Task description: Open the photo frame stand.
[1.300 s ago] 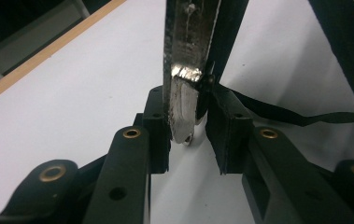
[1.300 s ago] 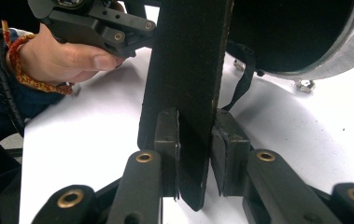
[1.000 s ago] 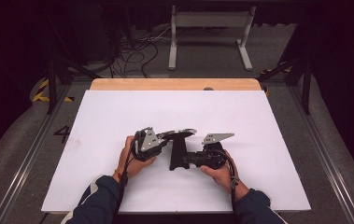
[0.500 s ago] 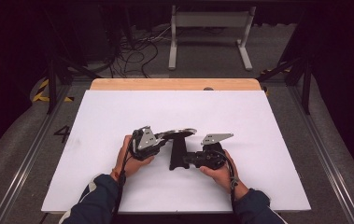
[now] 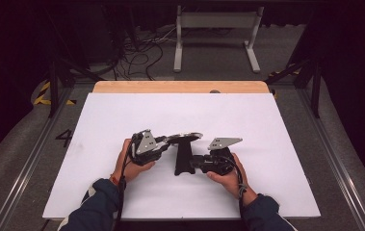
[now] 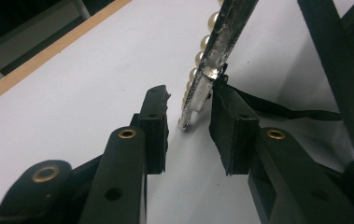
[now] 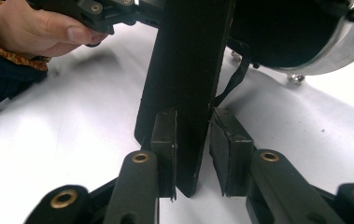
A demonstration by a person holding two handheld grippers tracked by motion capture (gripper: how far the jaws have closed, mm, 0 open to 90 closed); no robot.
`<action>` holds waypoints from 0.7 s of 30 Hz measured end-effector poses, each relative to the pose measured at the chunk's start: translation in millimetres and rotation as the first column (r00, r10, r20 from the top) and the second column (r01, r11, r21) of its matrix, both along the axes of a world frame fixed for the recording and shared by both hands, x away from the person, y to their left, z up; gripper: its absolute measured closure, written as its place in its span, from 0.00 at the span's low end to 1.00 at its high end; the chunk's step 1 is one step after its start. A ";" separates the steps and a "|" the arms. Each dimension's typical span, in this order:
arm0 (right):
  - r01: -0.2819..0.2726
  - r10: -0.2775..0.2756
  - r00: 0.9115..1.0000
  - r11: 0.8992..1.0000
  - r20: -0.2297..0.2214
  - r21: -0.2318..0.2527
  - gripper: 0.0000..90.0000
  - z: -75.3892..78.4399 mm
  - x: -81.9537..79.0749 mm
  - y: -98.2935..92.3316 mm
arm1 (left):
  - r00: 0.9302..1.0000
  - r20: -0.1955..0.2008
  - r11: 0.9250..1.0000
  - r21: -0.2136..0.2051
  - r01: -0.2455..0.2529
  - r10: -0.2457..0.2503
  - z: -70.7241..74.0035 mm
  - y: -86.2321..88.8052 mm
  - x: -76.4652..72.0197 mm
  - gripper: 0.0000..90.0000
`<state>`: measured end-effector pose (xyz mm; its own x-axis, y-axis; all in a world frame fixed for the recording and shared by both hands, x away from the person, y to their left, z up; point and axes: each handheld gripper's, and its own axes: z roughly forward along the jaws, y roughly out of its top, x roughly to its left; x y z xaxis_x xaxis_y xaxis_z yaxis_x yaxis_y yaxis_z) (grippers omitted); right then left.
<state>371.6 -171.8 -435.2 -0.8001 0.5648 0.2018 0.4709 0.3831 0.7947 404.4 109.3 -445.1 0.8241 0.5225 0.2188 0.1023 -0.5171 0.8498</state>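
A painted "4" [image 5: 65, 138] on the floor left of the desk [image 5: 122, 110] is the one bit of writing that reads clearly. In the high view both hands meet near the front middle of the white desk, the left gripper [image 5: 163, 144] and the right gripper [image 5: 195, 163] closing in on a black-handled mirror [image 5: 183, 154], its round silver head toward the left hand, its dark handle running back toward the person. The left gripper view brings out what the overhead misses: the head's silver rim [image 6: 214, 60] on edge, a row of pearl beads [image 6: 201, 49] along it, and a thin black ribbon [image 6: 277, 109] trailing off; that rim sits in the gap between the jaws, the right pad close against it, the left pad clear, so this gripper is released and has just been widening. In the right gripper view the black handle [image 7: 186, 70] stands between the jaws, hard against the left pad with daylight on the right; grip let go, jaws just opening too.
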 end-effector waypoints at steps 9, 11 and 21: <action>0.012 -0.012 0.998 1.000 0.061 -0.008 0.80 12.9 -8.1 -4.8 | 1.000 -0.009 1.000 -0.001 0.016 -0.016 -0.1 -0.3 -0.4 0.70; 0.020 -0.019 0.997 1.000 0.081 -0.011 0.80 17.4 -11.3 -6.5 | 1.000 -0.009 1.000 0.000 0.019 -0.019 0.4 0.0 -0.8 0.69; 0.047 -0.048 0.984 0.999 0.170 0.009 0.87 32.4 -28.0 -10.7 | 0.999 0.000 0.998 0.040 0.046 -0.046 1.9 -4.7 -2.5 0.66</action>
